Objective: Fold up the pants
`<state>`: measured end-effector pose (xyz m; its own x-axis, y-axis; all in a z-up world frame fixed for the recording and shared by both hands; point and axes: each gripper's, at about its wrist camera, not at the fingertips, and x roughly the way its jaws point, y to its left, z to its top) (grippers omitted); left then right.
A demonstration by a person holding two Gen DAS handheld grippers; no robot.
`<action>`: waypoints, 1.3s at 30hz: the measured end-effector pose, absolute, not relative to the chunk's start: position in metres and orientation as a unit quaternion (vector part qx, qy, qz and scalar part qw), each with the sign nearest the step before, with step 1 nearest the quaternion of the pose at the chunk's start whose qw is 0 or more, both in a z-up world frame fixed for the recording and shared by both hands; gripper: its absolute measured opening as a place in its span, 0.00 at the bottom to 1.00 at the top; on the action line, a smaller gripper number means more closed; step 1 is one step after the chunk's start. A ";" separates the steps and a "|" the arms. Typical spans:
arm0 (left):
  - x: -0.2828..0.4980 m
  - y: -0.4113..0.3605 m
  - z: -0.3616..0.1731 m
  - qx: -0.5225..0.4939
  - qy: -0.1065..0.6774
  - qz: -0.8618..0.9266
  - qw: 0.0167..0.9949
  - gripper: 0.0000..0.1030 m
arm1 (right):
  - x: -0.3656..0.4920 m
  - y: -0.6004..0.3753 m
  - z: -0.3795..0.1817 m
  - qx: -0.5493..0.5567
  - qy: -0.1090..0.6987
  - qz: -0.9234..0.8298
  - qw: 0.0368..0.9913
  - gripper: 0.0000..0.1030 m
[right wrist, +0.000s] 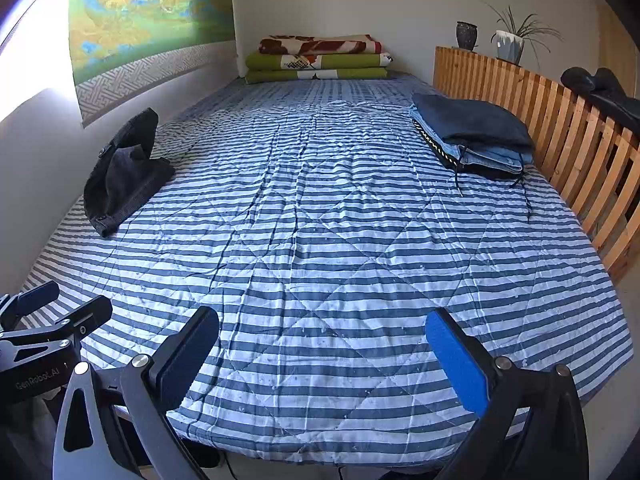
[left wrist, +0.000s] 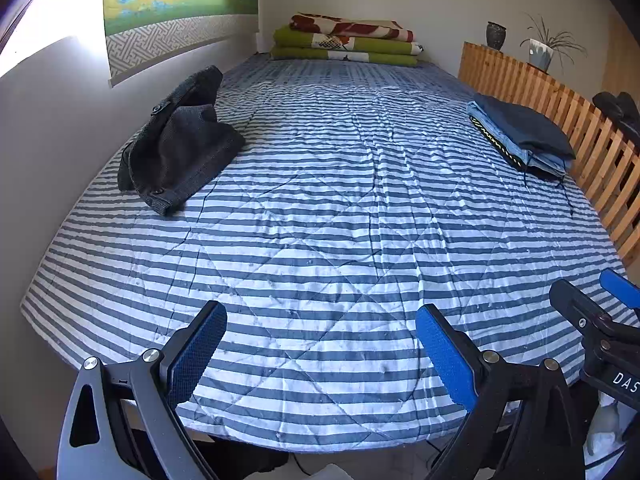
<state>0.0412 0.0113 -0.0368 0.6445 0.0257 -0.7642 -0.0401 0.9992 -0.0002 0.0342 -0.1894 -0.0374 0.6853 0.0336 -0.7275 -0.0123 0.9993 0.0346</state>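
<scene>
Dark grey pants (left wrist: 180,144) (right wrist: 124,172) lie crumpled in a heap on the left side of the striped bed, against the wall. A stack of folded pants (left wrist: 520,136) (right wrist: 476,138), dark navy on top with denim below, rests at the right by the wooden rail. My left gripper (left wrist: 320,356) hovers open over the bed's near edge, nothing between its blue pads. My right gripper (right wrist: 322,360) is open beside it, also empty. In the left wrist view the right gripper (left wrist: 596,300) shows at the right edge; the left gripper (right wrist: 60,308) shows in the right wrist view.
A blue-and-white striped quilt (left wrist: 340,220) (right wrist: 340,240) covers the bed. Folded green and red blankets (left wrist: 348,40) (right wrist: 318,58) sit at the far end. A slatted wooden rail (left wrist: 560,108) (right wrist: 560,120) runs along the right, with a vase and a potted plant on it. A wall hanging (left wrist: 176,4) is at the left.
</scene>
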 end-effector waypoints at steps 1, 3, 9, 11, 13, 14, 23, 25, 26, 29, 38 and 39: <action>0.043 0.012 -0.037 -0.010 0.422 0.019 0.907 0.95 | 0.036 -0.188 -0.037 0.013 0.396 0.013 0.918 0.99; 0.047 0.014 -0.036 -0.014 0.423 0.017 0.906 0.95 | 0.037 -0.188 -0.037 0.015 0.396 0.014 0.918 0.99; 0.058 0.024 -0.037 -0.027 0.423 0.019 0.906 0.95 | 0.046 -0.176 -0.033 0.005 0.395 0.020 0.919 0.99; 0.060 0.026 -0.037 -0.028 0.425 0.017 0.904 0.95 | 0.048 -0.173 -0.031 0.004 0.393 0.020 0.919 0.99; 0.062 0.027 -0.038 -0.028 0.427 0.009 0.904 0.95 | 0.049 -0.172 -0.031 0.006 0.393 0.020 0.919 0.99; 0.063 0.029 -0.038 -0.028 0.425 0.011 0.905 0.95 | 0.050 -0.171 -0.031 0.005 0.394 0.021 0.919 0.99; 0.071 0.037 -0.033 -0.033 0.414 0.021 0.909 0.95 | 0.058 -0.167 -0.030 0.002 0.393 0.026 0.919 0.99; 0.073 0.038 -0.031 -0.030 0.410 0.022 0.911 0.95 | 0.060 -0.166 -0.030 0.001 0.393 0.027 0.919 0.99; 0.074 0.038 -0.030 -0.031 0.409 0.023 0.912 0.95 | 0.061 -0.165 -0.029 0.000 0.393 0.027 0.919 0.99; 0.077 0.042 -0.029 -0.034 0.406 0.024 0.913 0.95 | 0.065 -0.161 -0.029 -0.001 0.394 0.033 0.919 0.99; 0.091 0.070 -0.034 -0.046 0.404 0.043 0.913 0.95 | 0.089 -0.141 -0.030 0.004 0.399 0.058 0.915 0.99; 0.093 0.074 -0.034 -0.048 0.403 0.045 0.913 0.95 | 0.093 -0.138 -0.030 0.004 0.400 0.062 0.914 0.99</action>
